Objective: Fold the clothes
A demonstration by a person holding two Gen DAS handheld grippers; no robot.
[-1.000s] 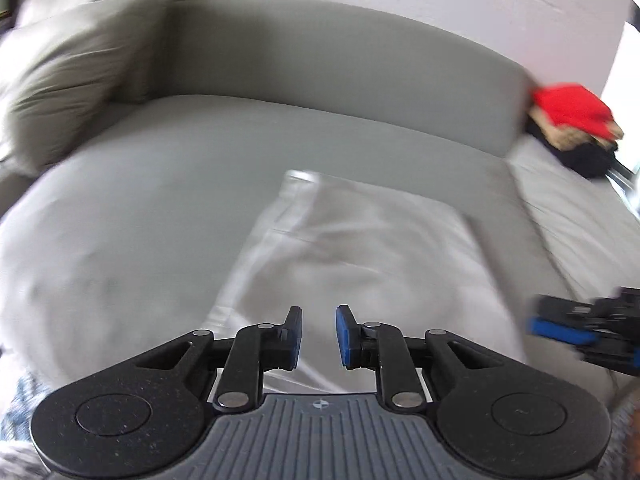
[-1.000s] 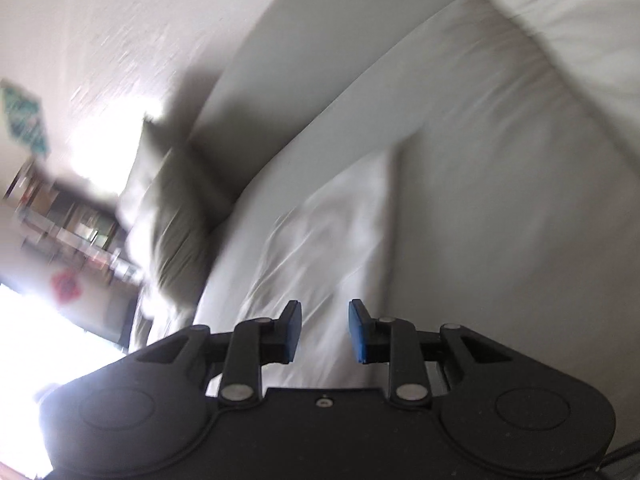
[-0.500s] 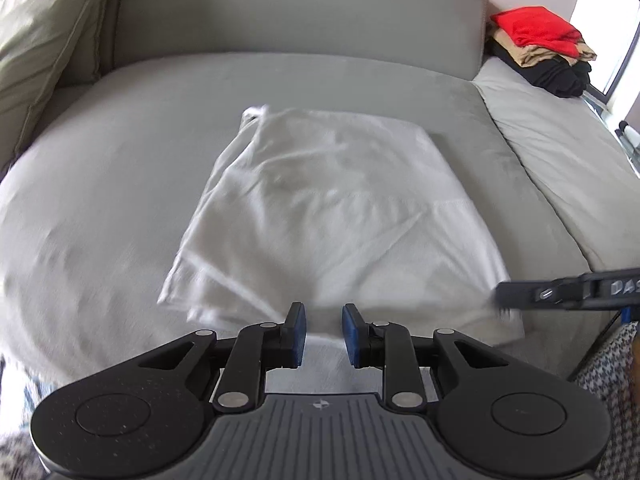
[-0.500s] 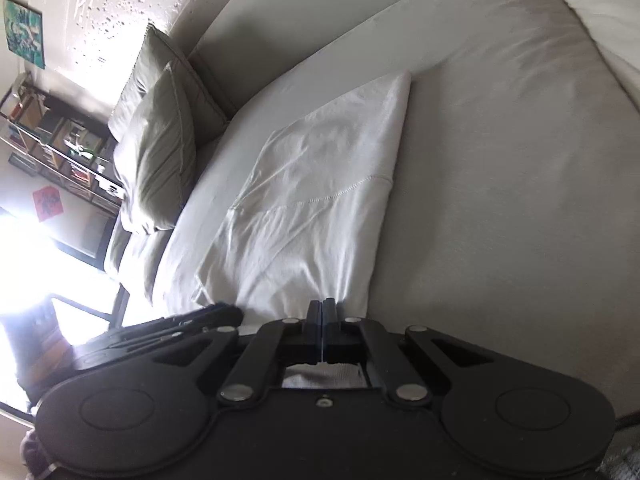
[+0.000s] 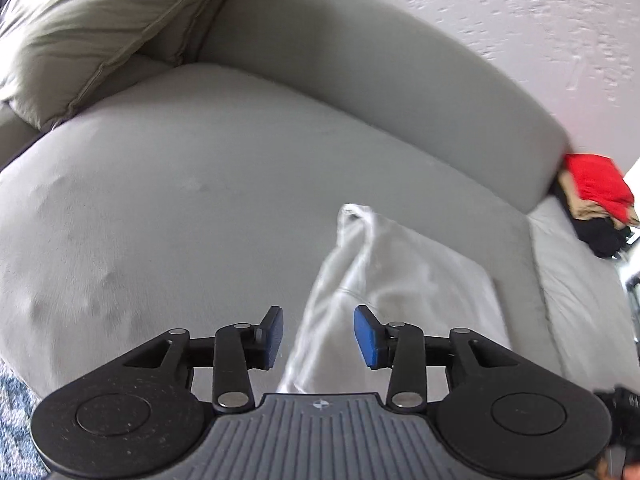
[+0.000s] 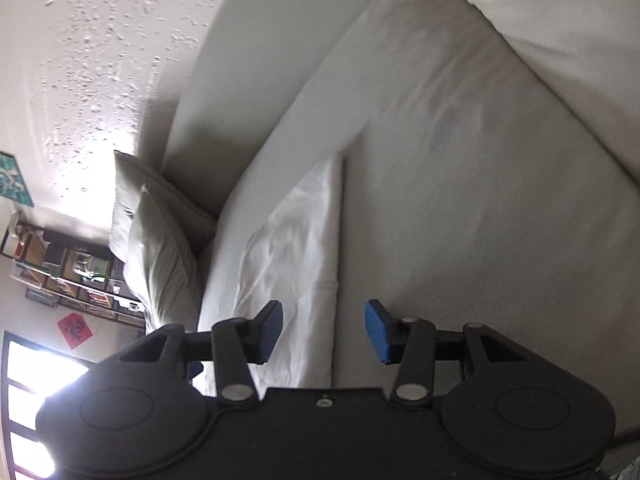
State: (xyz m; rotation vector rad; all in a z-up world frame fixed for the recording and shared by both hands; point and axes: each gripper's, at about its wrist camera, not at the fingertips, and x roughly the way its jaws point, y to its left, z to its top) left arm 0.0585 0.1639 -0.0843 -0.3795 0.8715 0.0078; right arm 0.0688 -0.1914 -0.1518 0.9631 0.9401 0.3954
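Sofa (image 5: 200, 208): garment (image 5: 396, 280) before parted tongs (image 5: 319, 336).

Black left claw (image 5: 318, 336) with blue pads, silver rivets, ribbed grey housing, small cross emblem. Matching right claw (image 6: 324, 330): black, blue pads, one centre screw.

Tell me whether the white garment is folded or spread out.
Folded. The white garment lies on the couch as a compact layered shape with straight edges, one hem line crossing it; neither gripper holds it.

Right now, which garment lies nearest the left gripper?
The white garment, flat on the sofa just ahead of the open left gripper; the red, tan and black clothes sit stacked far right.
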